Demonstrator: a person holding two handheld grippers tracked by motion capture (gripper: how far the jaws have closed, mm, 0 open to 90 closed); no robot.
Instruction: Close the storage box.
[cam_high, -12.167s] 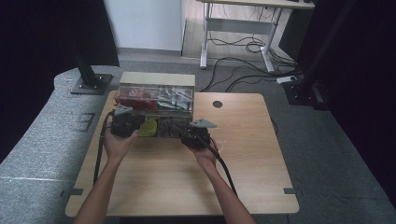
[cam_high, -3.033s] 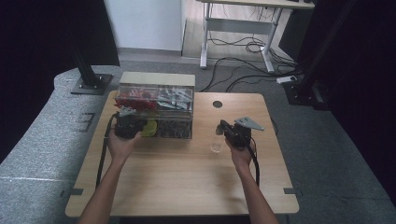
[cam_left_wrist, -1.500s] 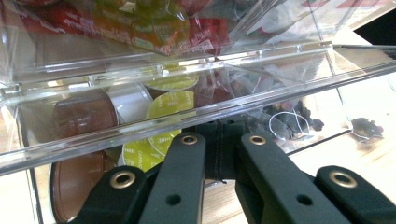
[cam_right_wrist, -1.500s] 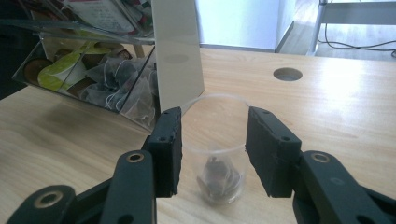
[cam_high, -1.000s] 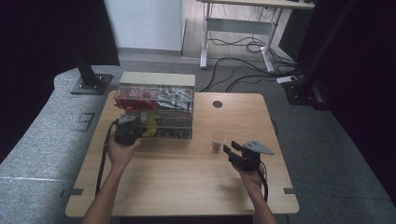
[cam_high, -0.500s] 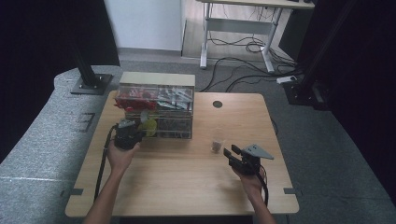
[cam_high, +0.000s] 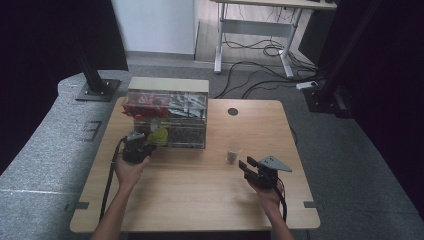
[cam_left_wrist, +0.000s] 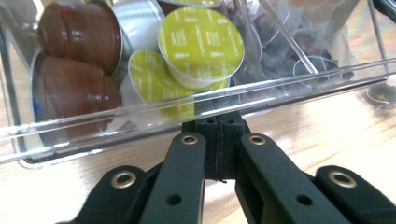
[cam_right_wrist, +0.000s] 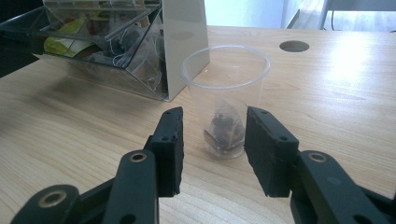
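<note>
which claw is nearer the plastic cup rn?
Right. The right claw sits open just short of the plastic cup. The left claw is across the table, shut at the clear organizer.

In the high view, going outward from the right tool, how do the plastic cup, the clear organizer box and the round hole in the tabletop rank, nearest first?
From the right tool:
1. Plastic cup, just ahead of the open jaws and slightly left, standing apart from them.
2. Round hole, farther back on the table, behind the cup.
3. Clear organizer box, back left; its near corner rivals the hole, but its bulk lies farther.
</note>
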